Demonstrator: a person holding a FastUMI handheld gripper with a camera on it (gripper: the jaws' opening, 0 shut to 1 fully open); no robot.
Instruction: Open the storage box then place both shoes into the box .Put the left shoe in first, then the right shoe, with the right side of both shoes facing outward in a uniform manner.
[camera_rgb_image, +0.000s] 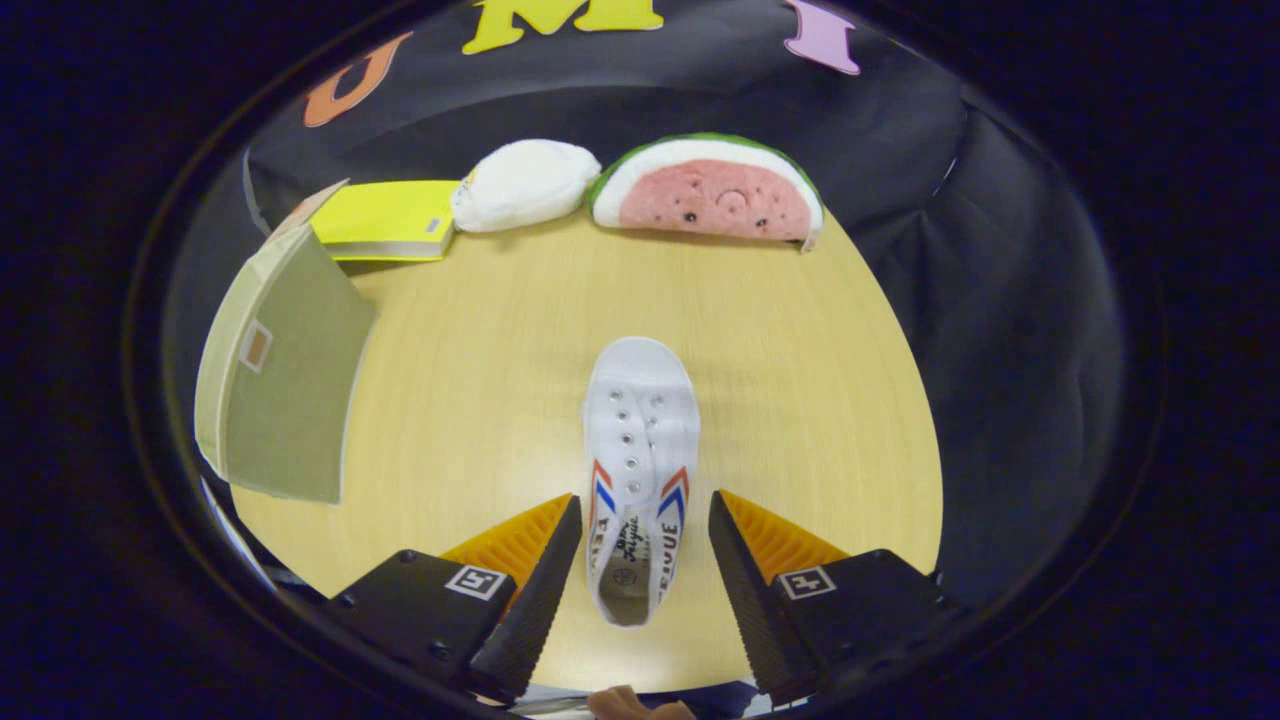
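Between the fingers of the gripper (645, 560), heel end nearest: white canvas shoe (640, 470), sole down on the desk (800, 400), toe pointing away toward the far props. Jaws spread wide, one to each side of the heel, neither touching canvas; likely straddled so for a squeeze across the collar. Left or right shoe: cannot tell from above.
To the left, well apart from the shoe: storage box (285, 385), pale olive, upright on the desk edge, flap seemingly swung out; interior hidden.
Along the far edge, against the cloth wall: yellow book (385, 220), white plush (525, 185) touching it, watermelon-slice plush (710, 190) just beside. Probably clutter, no part in the task.
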